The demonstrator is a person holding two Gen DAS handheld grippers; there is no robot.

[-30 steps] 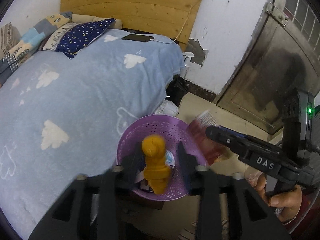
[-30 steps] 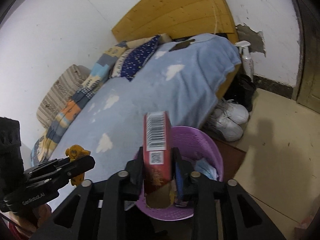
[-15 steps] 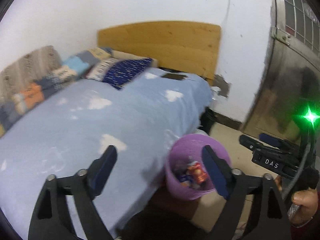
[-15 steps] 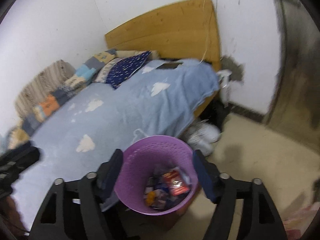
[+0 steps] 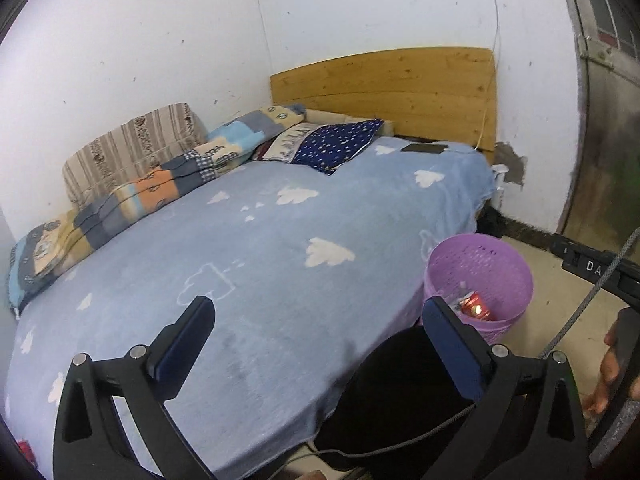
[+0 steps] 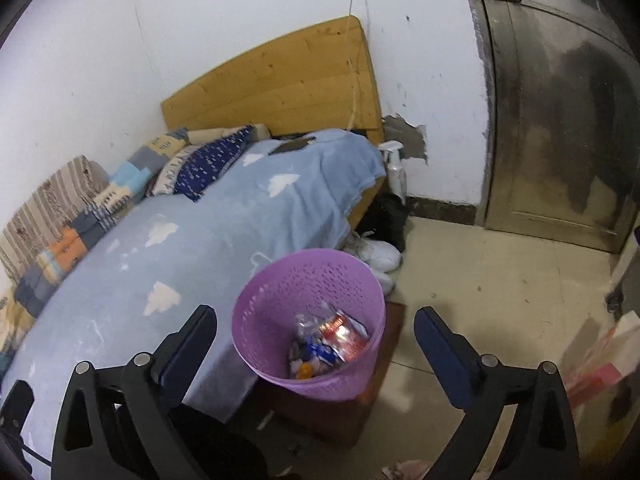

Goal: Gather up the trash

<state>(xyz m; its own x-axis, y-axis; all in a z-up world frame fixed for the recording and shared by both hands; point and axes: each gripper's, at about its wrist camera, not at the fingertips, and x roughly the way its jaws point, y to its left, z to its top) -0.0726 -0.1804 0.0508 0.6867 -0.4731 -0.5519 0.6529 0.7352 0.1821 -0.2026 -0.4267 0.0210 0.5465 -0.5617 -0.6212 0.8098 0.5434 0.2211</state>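
Right gripper (image 6: 316,336) over floor beside bed, jaws opening wide, nothing between pads. Purple basket (image 6: 276,300) ahead between fingers, standing on dark brown board (image 6: 390,344), touching blue cloud blanket (image 6: 208,236). Inside basket: red wrapper (image 6: 344,334), blue-white packet (image 6: 318,350), small orange piece (image 6: 305,371). White sneakers (image 6: 378,254) just behind basket. Wooden headboard (image 6: 280,84) against wall. White spray bottle (image 6: 394,168) near bed corner. Phone (image 6: 290,146) lying on blanket. Metal door (image 6: 560,120) at right.

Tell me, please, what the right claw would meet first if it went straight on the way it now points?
Most likely the purple basket: it sits between the right claw's opening, empty jaws, just ahead and below. Depth is hard to judge through the fisheye, so it might touch the near rim or pass into the wrappers inside.
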